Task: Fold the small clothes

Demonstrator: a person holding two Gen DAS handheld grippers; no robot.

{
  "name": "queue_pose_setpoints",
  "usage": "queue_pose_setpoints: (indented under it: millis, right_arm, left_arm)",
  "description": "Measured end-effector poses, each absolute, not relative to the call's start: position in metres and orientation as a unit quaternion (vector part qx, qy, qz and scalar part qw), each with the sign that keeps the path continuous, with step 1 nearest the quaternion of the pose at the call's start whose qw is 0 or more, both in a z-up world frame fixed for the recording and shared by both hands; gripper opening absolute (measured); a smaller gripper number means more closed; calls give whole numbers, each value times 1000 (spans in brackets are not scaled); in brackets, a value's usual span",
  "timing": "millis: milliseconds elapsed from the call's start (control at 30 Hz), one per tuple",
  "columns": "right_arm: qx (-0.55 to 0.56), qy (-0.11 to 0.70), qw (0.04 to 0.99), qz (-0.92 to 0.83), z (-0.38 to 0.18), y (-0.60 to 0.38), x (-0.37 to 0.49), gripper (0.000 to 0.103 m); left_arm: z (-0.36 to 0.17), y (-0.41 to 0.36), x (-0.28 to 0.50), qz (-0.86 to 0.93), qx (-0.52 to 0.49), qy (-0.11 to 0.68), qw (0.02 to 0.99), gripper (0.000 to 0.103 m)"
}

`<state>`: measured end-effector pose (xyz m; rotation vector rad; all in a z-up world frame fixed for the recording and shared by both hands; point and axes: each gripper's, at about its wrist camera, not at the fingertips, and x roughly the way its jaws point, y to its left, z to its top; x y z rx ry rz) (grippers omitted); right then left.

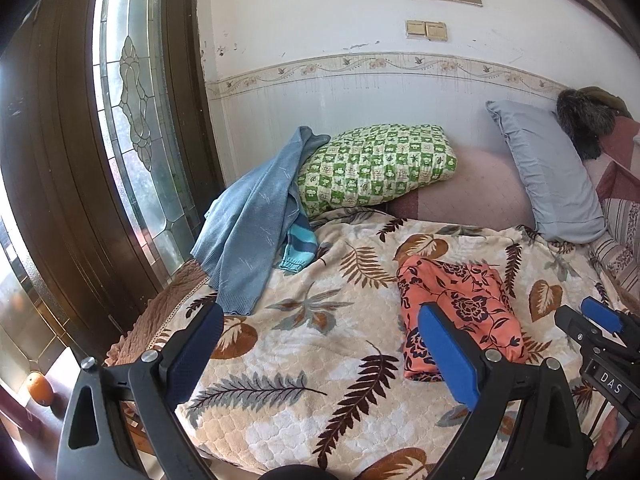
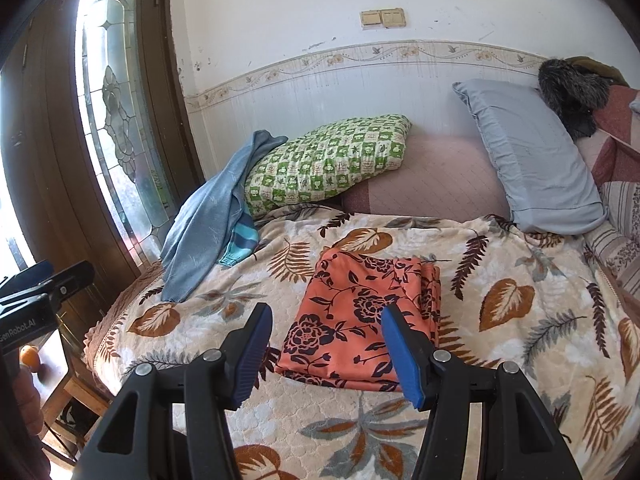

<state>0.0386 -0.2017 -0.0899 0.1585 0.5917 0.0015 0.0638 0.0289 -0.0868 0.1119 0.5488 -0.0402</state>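
A folded orange garment with dark flowers (image 2: 360,320) lies flat on the leaf-patterned blanket (image 2: 500,360). My right gripper (image 2: 326,316) hovers just in front of it, open, with nothing between its blue pads. In the left wrist view the same orange garment (image 1: 460,312) lies right of centre. My left gripper (image 1: 320,316) is open and empty over bare blanket (image 1: 304,380) to the garment's left. A blue knit sweater (image 1: 248,232) (image 2: 204,232) is draped at the bed's far left, over a teal striped garment (image 1: 298,246) (image 2: 240,242). Each gripper shows at the edge of the other's view: the right gripper (image 1: 596,328), the left gripper (image 2: 48,280).
A green checkered pillow (image 1: 376,164) and a grey-blue pillow (image 1: 548,172) lean at the back against the wall. A dark wooden door with leaded glass (image 1: 132,120) stands left of the bed. An orange fruit (image 1: 40,388) sits on a low stand beside the bed's left edge.
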Motion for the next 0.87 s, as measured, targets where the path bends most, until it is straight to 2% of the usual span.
queue_pose_setpoints:
  millis: [433,733,867]
  right_arm:
    - [96,293,951,-34,-98,-241,34,61]
    - [85,301,950,-28,-104,-231,43,61]
    - [91,308,947,-27,-109,-239,52,61]
  left_arm:
    - [-76,-21,69,-85,72,262,959,98]
    - [-74,-22,75,-118,59,247,960,98]
    - [-89,-11,104,-110,42,278,953,98]
